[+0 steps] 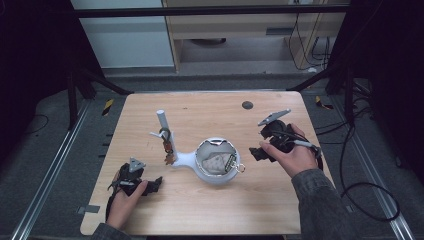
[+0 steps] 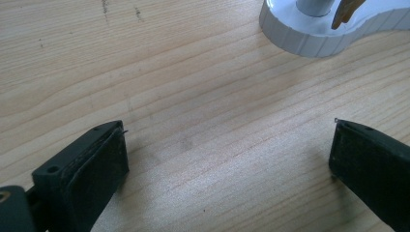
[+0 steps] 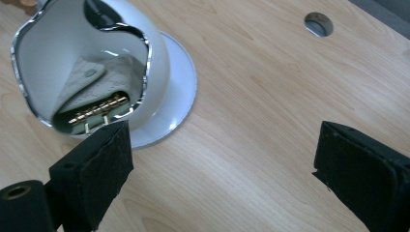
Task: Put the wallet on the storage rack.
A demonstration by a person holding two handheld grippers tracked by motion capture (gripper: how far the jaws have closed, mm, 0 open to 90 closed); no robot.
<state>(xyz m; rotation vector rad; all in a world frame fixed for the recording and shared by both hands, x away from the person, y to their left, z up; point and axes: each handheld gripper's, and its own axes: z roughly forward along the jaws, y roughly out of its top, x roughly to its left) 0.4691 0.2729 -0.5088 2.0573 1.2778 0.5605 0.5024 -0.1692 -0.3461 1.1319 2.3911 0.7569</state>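
As seen from above, desk (image 1: 210, 210): pale wood, round grommet hole (image 1: 247, 105) near far edge.
Surroundings: grey floor, black frame.
White stand (image 1: 216, 162): mid-desk, patterned pouch (image 1: 214, 162) inside bowl.
Left hand-held gripper (image 1: 155, 184): jaws apart, empty.
Right hand-held gripper (image 1: 257, 152): jaws apart, empty.

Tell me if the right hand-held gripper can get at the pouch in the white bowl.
Probably yes: the right hand-held gripper is open beside the white bowl, bare table between; the pouch lies uncovered inside.

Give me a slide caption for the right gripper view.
Open right gripper over the wooden table, beside a white bowl holding a small pouch.
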